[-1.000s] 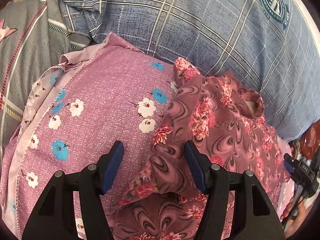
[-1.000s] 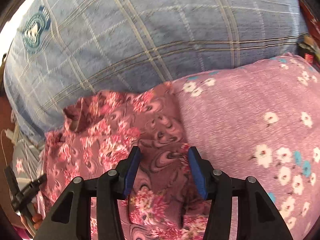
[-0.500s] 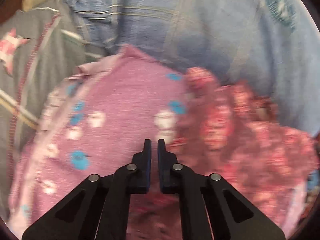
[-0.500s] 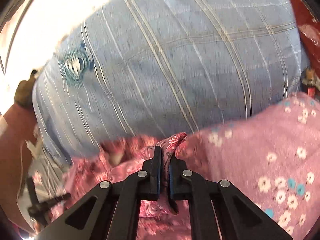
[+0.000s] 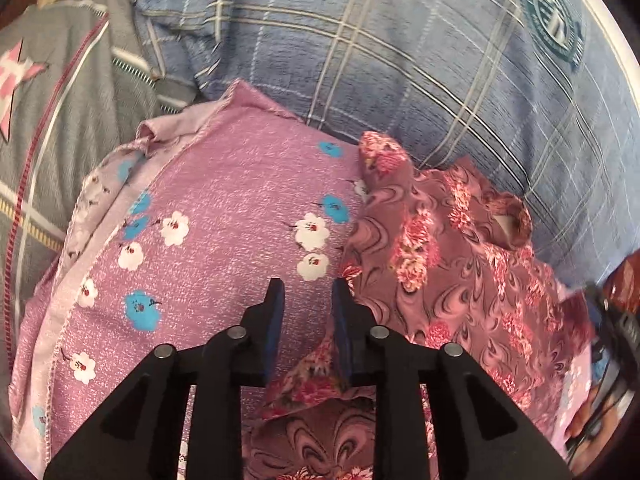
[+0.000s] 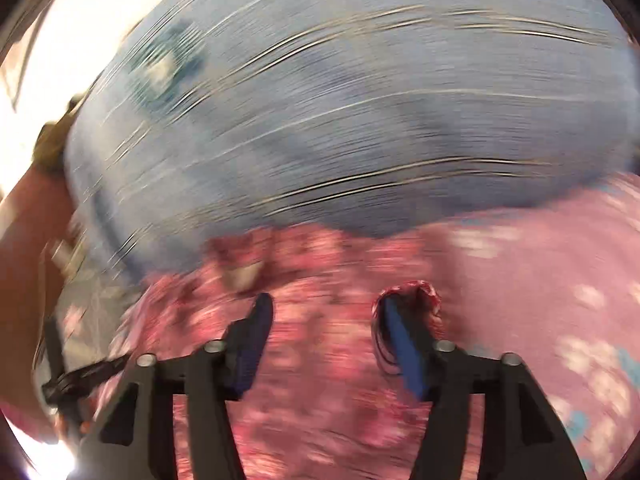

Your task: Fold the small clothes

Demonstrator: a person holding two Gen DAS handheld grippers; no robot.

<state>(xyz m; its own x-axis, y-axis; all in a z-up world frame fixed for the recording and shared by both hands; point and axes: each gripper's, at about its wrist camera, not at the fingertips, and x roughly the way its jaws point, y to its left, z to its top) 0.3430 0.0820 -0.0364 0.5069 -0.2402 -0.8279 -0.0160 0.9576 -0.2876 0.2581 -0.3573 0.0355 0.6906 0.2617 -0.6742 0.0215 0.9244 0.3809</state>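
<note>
A small maroon garment (image 5: 448,264) with red flowers and swirls lies crumpled on a pink flowered cloth (image 5: 224,248). My left gripper (image 5: 308,292) is partly open at the garment's left edge, and a fold of the garment hangs by its right finger, not clamped. In the blurred right wrist view my right gripper (image 6: 326,306) is open over the same garment (image 6: 320,360). A bit of the fabric drapes over its right finger (image 6: 404,344).
A blue plaid blanket (image 5: 400,60) with a round emblem lies behind the clothes and also shows in the right wrist view (image 6: 340,120). A grey cloth with a pink star (image 5: 52,92) is at the far left. The pink flowered cloth also shows at right (image 6: 560,280).
Both grippers were open, shut half a second ago, the right one pinching the garment, and have opened again. The right gripper is moving fast and the garment has dropped back.
</note>
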